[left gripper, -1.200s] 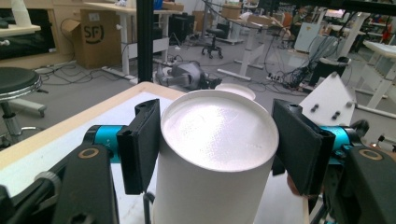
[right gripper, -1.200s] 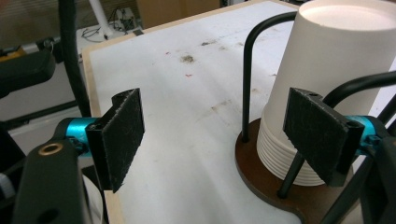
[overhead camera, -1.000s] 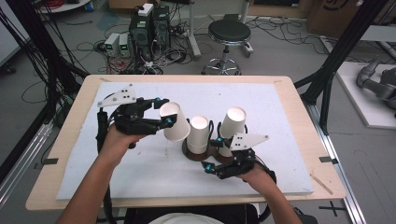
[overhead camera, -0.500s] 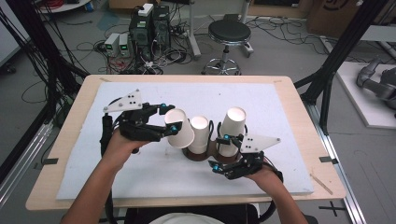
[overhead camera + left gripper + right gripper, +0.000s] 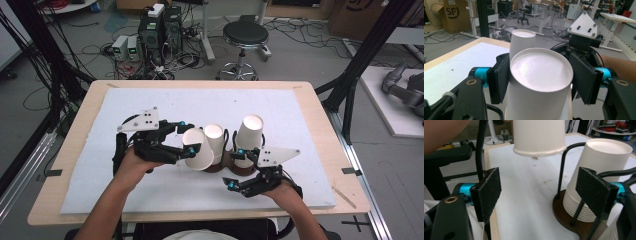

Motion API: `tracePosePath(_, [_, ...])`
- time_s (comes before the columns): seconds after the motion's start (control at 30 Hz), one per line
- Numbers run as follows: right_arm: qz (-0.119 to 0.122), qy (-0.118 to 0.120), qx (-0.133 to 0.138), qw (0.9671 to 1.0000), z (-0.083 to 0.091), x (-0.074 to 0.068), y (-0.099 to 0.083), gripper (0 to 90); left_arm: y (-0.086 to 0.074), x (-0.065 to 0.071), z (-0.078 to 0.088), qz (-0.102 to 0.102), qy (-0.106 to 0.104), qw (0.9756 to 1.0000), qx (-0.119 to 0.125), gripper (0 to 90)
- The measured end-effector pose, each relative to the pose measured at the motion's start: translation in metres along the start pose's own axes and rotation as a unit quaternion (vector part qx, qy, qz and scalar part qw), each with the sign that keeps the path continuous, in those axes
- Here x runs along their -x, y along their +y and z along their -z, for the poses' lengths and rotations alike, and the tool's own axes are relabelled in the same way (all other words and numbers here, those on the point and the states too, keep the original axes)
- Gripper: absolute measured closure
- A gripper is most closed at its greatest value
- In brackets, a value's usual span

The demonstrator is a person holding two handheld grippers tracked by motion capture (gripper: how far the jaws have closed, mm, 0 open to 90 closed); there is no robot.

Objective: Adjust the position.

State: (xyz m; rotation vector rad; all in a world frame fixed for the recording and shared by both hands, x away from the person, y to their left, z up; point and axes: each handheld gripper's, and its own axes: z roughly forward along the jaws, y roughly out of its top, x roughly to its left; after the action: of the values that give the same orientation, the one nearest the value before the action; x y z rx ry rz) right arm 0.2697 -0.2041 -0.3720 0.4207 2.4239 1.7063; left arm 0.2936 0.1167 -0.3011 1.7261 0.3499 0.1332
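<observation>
My left gripper point(image 5: 186, 144) is shut on a white paper cup point(image 5: 198, 149), which is upside down and tilted, its flat bottom point(image 5: 540, 70) facing the left gripper view. The cup hangs just left of a stack of white cups point(image 5: 215, 139) on a dark brown base point(image 5: 235, 169) with black wire posts. A second stack point(image 5: 248, 134) stands on the same base to the right. My right gripper point(image 5: 235, 169) is open in front of the base, its pads point(image 5: 596, 191) beside the right stack point(image 5: 599, 167). The held cup's rim point(image 5: 537, 149) hangs above the foam.
A white foam sheet point(image 5: 150, 102) covers the wooden table point(image 5: 320, 107). The person's forearms come in from the near edge. On the floor beyond the table are a stool point(image 5: 245, 37), computer towers point(image 5: 157, 30) and cables.
The left gripper has carried the cup to the right and slightly down, closer to the middle stack. The right gripper has stayed about where it was.
</observation>
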Motion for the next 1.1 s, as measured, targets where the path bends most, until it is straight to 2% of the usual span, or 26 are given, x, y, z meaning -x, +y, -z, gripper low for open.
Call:
tracePosePath(0.17, [0.003, 0.011, 0.014, 0.9998, -0.004, -0.001, 0.002, 21.1, -0.006, 0.002, -0.008, -0.003, -0.011, 0.9998, -0.013, 35.2])
tracePosePath(0.43, [0.002, 0.013, 0.020, 0.9997, -0.009, -0.002, 0.001, 21.1, -0.014, 0.004, -0.022, -0.006, -0.028, 0.9992, -0.028, 35.1])
tracePosePath(0.6, [0.002, 0.021, 0.017, 0.9996, -0.021, -0.003, 0.000, 21.1, -0.018, 0.007, -0.026, -0.009, -0.037, 0.9989, -0.027, 35.1])
tracePosePath(0.73, [-0.002, 0.029, 0.026, 0.9992, -0.027, -0.002, 0.000, 20.5, -0.020, 0.009, -0.029, -0.011, -0.045, 0.9986, -0.025, 35.2])
tracePosePath(0.9, [-0.005, 0.033, 0.025, 0.9991, -0.037, -0.001, -0.003, 20.1, -0.022, 0.011, -0.033, -0.004, -0.052, 0.9984, -0.020, 35.2])
tracePosePath(1.1, [-0.004, 0.035, 0.030, 0.9989, -0.039, 0.000, -0.003, 20.1, -0.023, 0.011, -0.036, -0.005, -0.063, 0.9978, -0.022, 35.2])
